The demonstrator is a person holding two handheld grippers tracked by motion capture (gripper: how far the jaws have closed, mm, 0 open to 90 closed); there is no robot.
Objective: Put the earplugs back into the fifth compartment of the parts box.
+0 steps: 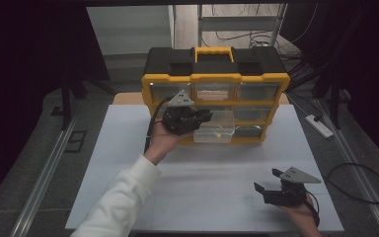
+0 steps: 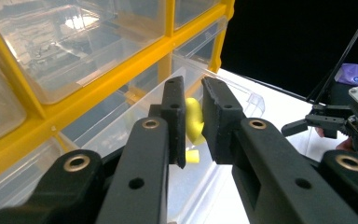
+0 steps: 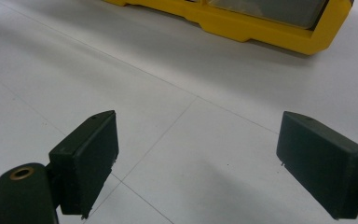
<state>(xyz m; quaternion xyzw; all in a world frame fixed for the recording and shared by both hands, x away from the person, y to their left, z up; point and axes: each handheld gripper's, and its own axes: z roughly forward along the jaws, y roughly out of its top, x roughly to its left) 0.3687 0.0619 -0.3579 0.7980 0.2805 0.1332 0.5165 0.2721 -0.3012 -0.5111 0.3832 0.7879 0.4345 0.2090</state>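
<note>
In the high view, a yellow and black plastic organiser cabinet with clear drawers (image 1: 215, 94) is seen standing at the far side of the white bench (image 1: 128, 148), with one clear plastic drawer (image 1: 217, 129) pulled out toward the near side from the middle of the lower rows. The left hand-held gripper (image 1: 205, 116) is held just over the left part of that open drawer, while the right hand-held gripper (image 1: 265, 183) is held low over the near right of the bench, well apart from the cabinet. In the left gripper view, the jaws of the left hand-held gripper (image 2: 193, 122) are seen closed down to a narrow gap with a small yellow plastic piece (image 2: 194, 122) lodged between them, above the open drawer (image 2: 242, 100); whether a second yellow bit just below belongs to it cannot be told. In the right gripper view, the jaws of the right hand-held gripper (image 3: 193, 163) stand wide apart over bare bench (image 3: 177, 74), holding nothing. The step in hand is judged to be the handling of the yellow piece at the drawer. A steady grip and a clear path past the drawer's walls would be called for next.
</note>
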